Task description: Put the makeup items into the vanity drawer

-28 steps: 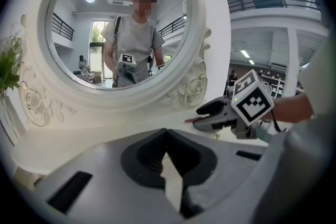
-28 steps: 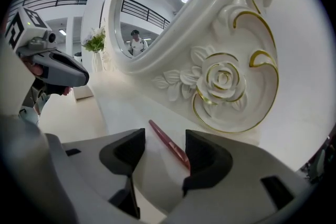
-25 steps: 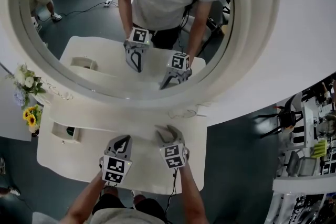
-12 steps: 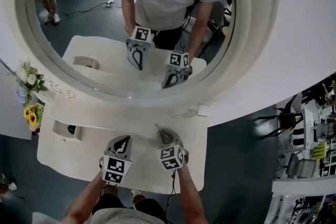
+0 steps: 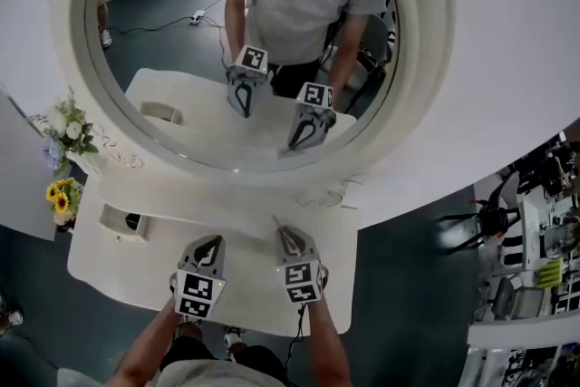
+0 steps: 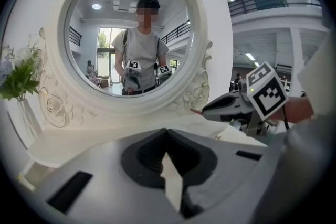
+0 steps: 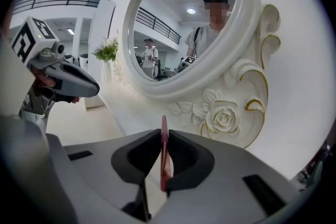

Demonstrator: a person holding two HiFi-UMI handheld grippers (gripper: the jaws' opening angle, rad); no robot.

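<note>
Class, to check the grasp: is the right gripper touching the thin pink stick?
Touching. The right gripper view shows the right gripper, jaws just closed, clamping the pink stick from both sides, no gap.

You held your left claw (image 5: 213, 245) beside your right claw (image 5: 285, 236), a thin stick (image 7: 164, 139) in it, above the counter (image 5: 136, 267) before the mirror (image 5: 181, 59).

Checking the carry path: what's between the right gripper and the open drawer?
Head view: the left gripper, over bare table, between the right gripper, just closed on a pink stick, and the drawer.
</note>
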